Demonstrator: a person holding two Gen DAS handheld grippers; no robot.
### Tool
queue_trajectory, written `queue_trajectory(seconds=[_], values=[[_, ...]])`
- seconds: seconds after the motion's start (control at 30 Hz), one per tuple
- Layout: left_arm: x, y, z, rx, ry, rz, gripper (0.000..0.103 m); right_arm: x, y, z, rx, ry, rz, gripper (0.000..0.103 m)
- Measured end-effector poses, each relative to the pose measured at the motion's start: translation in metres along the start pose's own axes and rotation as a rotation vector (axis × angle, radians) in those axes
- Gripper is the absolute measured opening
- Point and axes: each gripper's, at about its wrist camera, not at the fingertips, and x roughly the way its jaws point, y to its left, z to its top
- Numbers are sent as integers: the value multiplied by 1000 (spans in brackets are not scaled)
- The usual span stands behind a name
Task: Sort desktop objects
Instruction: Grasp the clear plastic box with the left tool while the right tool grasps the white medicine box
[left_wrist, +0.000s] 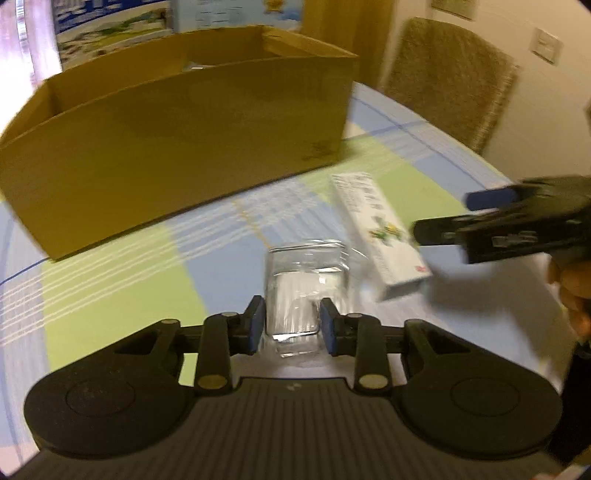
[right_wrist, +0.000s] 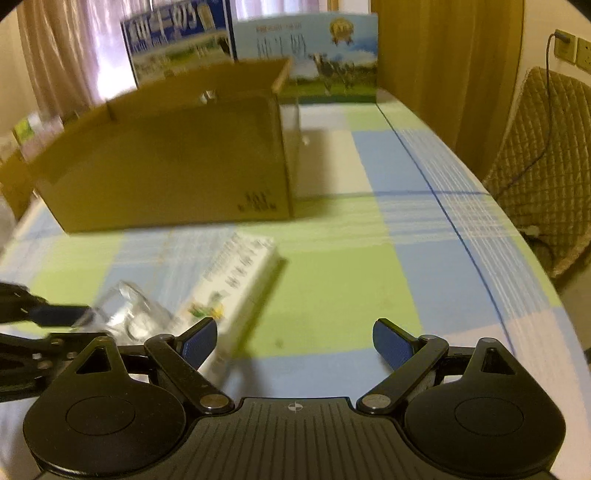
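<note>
A clear glass (left_wrist: 306, 284) stands between the blue pads of my left gripper (left_wrist: 292, 325), which is shut on its lower part. In the right wrist view the glass (right_wrist: 125, 317) shows at the lower left, with a left fingertip (right_wrist: 59, 314) against it. A long white carton (left_wrist: 380, 229) printed with a green and yellow picture lies flat just right of the glass. My right gripper (right_wrist: 295, 332) is open and holds nothing, its left pad over the near end of the carton (right_wrist: 236, 277). Seen from the left wrist, it (left_wrist: 450, 214) hovers by the carton's right side.
A large open cardboard box (left_wrist: 177, 136) (right_wrist: 166, 162) sits behind on the checked blue and green tablecloth (right_wrist: 332, 295). Printed milk cases (right_wrist: 306, 55) stand behind it. A padded chair (right_wrist: 546, 177) is beyond the table's right edge. A hand (left_wrist: 572, 291) holds the right gripper.
</note>
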Motion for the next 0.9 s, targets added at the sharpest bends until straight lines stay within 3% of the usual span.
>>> queue_trajectory(seconds=[0.17,0.3,0.43,0.6,0.7,0.73,0.83,0.9], values=[[-1,16,0,-65,-2,100,26,-4,21,-2,-27,-24,112,89],[0,19,-3,-65,6,108,27,8,38,-4,-69,6,128,89],[0,20,-6,-57,8,109,44,19,48,-5,-111,22,107,89],[3,22,-8,-68,7,104,44,32,51,-9,-124,47,97,72],[6,21,-8,-72,9,105,38,35,52,-9,-135,50,88,58],[7,21,-8,-73,12,99,32,35,51,-9,-142,52,85,53],[6,16,-8,-73,11,111,29,30,48,-9,-151,62,65,36],[5,15,-9,-87,10,118,29,27,43,-10,-159,69,34,36]])
